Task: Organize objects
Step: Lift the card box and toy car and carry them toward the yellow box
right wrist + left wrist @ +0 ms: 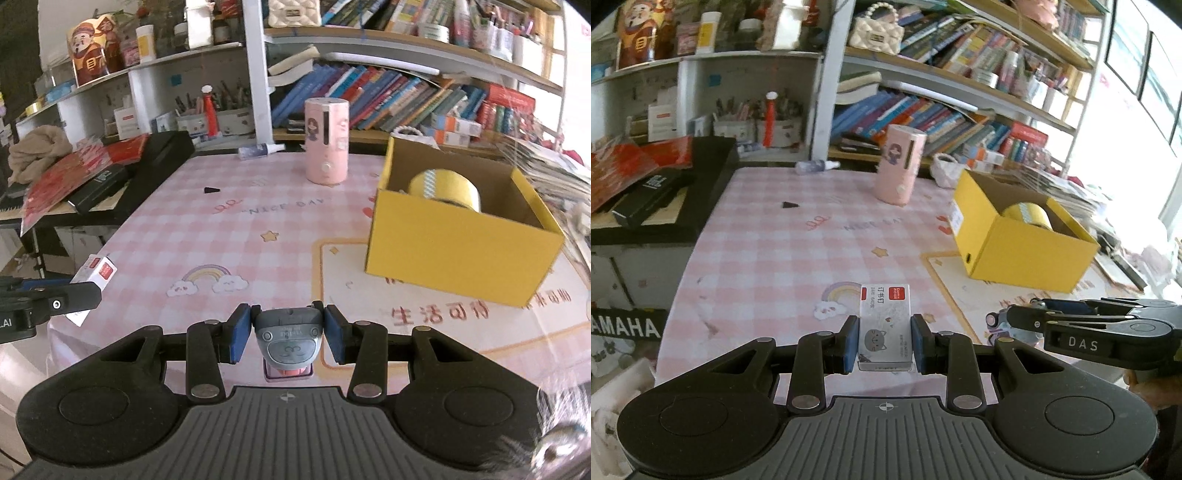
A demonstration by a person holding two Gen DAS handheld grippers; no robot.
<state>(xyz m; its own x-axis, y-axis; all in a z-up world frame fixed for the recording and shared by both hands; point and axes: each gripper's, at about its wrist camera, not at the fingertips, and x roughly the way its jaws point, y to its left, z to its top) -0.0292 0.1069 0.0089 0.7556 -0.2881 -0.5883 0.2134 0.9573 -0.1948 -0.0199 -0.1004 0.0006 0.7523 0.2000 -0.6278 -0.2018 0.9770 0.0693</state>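
Left gripper (885, 341): jaws closed on the staple box (885, 325), blue pads pressed flat against its two long sides, fingers pitched downward toward the table (768, 236). Right gripper (288, 334): jaws closed on the small grey stapler (288, 338), pads contacting both flanks, same downward pitch over the table. Relative to the table, both grippers sit above its near edge, side by side, left gripper nearer the left border

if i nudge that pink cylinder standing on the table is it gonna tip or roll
The pink cylinder stands upright, tall and narrow, so a high push would probably tip it. Once down, its round body would likely roll across the checked tablecloth. Its smooth-looking shell may also be slippery.
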